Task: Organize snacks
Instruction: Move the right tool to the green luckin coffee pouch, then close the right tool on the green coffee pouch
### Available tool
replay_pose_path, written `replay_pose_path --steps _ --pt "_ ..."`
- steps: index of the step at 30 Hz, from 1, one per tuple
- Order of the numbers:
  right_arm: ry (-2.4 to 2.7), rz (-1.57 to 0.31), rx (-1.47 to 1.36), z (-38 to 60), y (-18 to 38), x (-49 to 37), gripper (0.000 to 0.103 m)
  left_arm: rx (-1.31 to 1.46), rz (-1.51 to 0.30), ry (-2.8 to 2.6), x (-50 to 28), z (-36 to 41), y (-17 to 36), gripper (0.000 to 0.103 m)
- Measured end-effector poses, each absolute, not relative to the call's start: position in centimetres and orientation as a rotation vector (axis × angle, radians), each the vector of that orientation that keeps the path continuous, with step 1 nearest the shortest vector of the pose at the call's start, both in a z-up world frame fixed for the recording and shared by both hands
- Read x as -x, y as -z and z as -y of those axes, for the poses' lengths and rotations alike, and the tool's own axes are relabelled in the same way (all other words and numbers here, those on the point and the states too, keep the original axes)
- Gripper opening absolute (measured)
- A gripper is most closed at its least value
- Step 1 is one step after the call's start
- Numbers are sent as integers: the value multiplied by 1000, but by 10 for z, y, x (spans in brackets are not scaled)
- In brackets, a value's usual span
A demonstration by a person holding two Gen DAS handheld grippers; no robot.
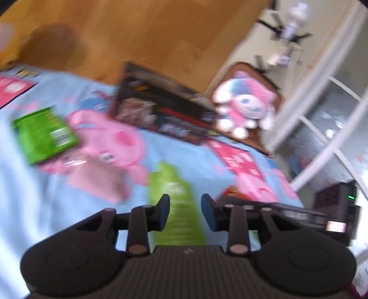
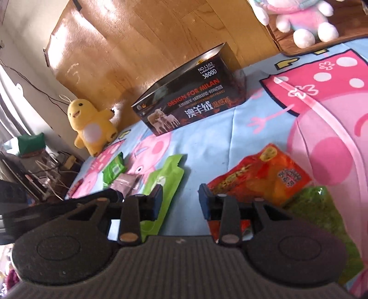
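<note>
Hovering over the bed, both claws are low and angled down at the snack scatter on the blue cartoon bedsheet (image 2: pixel 207 138).

Left claw (image 1: pixel 185 211): jaws spread partway, nothing pinched. The light green pouch (image 1: pixel 177 207) lies flat on the sheet behind the gap, apparently below the pads and not touched. That view is smeared, so contact is hard to rule out fully.

Right claw (image 2: pixel 180 199): jaws spread, empty. Bare sheet shows through the gap. The same light green pouch (image 2: pixel 165 181) sits just beside its left finger, and the red-orange packet (image 2: pixel 260 177) is just beside the right finger, overlapping a darker green packet (image 2: pixel 322 207) at the frame edge.

Other snacks: a small green sachet (image 2: pixel 114 169) and a brownish-pink wrapper (image 2: pixel 127 184) are further left, near each other.

The black box (image 2: pixel 193 96) stands open-topped by the wooden headboard (image 2: pixel 138 41), well apart from the snacks. My guess is it's the collection bin, hence the packets lying loose in front of it.

The yellow plush (image 2: pixel 92 124) and pink-white plush (image 2: pixel 303 20) are clutter, out of the way.

My read: between picks, nothing visibly boxed yet.
</note>
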State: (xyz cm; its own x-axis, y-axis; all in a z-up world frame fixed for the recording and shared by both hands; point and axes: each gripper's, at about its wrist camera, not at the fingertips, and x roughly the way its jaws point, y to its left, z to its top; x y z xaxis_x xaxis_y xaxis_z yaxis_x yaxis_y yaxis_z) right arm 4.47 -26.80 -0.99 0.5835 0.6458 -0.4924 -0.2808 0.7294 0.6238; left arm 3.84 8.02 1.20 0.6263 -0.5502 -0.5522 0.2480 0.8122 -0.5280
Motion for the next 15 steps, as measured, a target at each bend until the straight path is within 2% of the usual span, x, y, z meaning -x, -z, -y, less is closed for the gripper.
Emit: replay_pose_path --steps 3,5,15 --pt "-629 -818 -522 261 11 -46 40 503 -825 447 -45 -98 0 31" --pt "-648 -860 -504 254 15 -46 40 538 -862 468 -50 -100 7 39" --pt "-694 -848 -601 253 25 -55 41 789 -903 557 -67 -109 30 41"
